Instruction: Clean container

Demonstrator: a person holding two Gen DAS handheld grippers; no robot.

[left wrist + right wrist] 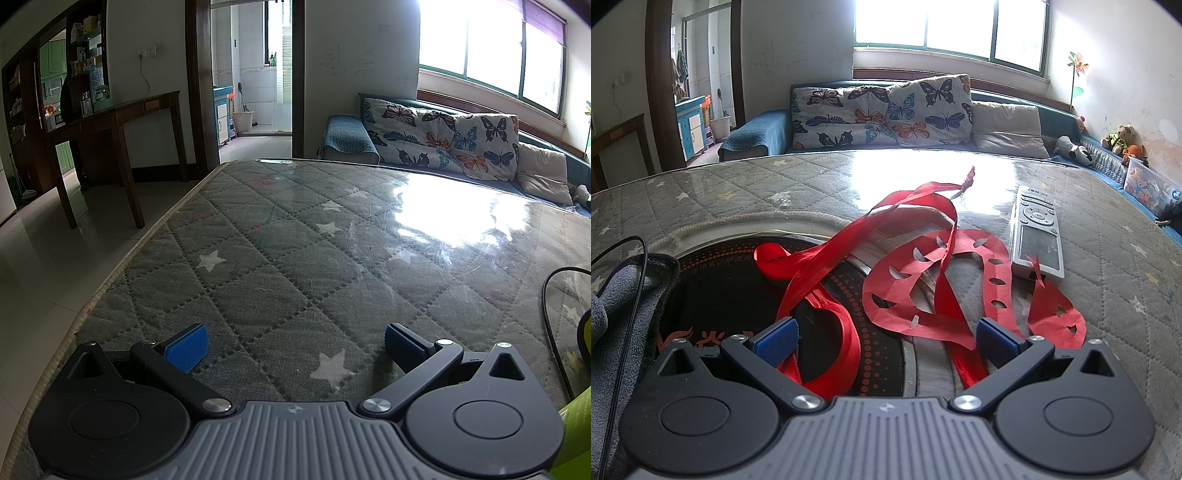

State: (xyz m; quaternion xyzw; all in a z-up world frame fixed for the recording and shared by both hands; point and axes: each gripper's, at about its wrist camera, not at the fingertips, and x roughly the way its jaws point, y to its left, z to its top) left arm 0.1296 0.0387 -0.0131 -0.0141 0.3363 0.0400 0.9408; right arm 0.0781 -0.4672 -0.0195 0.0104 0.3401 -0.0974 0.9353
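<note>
Satin red ribbon (827, 273) drapes across quilted table (1108, 280).

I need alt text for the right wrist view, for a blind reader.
The open right gripper hovers over red ribbon and red cut paper, lying across a round black cooktop set into a quilted table. A grey remote lies beyond.

Left gripper (295, 347): jaws spread wide, blue fingertips (188, 347) far apart, nothing between them; held low, pointing forward, roughly level. Black linkage arms splayed outward either side of grey ribbed body.

Right gripper (886, 341): same pose, jaws spread wide, blue pads (995, 341) well apart, gripping nothing; held low, angled slightly downward. No hand or sleeve visible in either view.
</note>
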